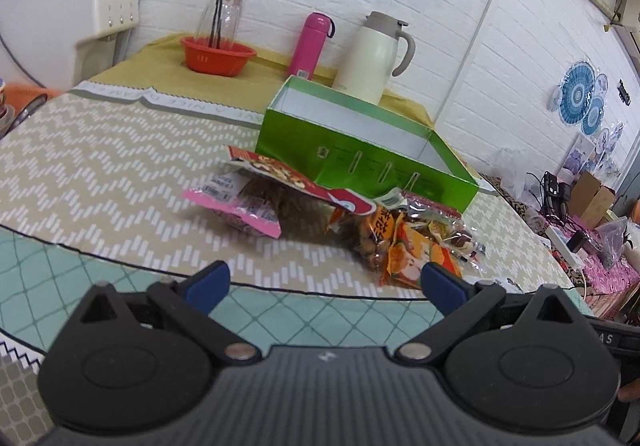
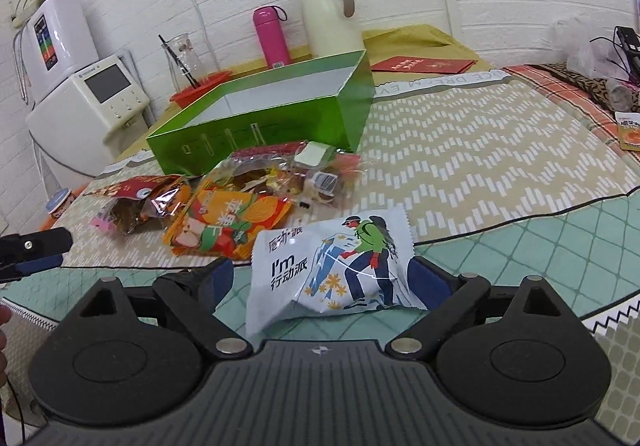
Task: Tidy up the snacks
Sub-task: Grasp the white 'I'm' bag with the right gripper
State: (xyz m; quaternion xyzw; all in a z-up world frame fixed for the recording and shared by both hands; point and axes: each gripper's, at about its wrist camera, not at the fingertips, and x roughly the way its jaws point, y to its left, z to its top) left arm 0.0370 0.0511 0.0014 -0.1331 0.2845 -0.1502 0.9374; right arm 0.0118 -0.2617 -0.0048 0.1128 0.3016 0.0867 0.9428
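Right gripper [image 2: 322,278] clamped on white packet [image 2: 328,274], left gripper [image 1: 324,282] open with nothing held, snack pile [image 1: 320,213] beside green box [image 1: 360,149], on tablecloth [image 1: 100,165]

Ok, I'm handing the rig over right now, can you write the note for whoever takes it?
Left gripper: open, empty, hovering short of the snack pile.
Right gripper: holds a white snack packet with a hiker print between its fingers, above the table's near edge.
Green box: open, behind the pile; the inside that shows looks empty.
Done: one packet picked up, nothing boxed that I can see.
Left: drop the white packet in the box, then move the pile, including the orange packet and the red-topped bag.
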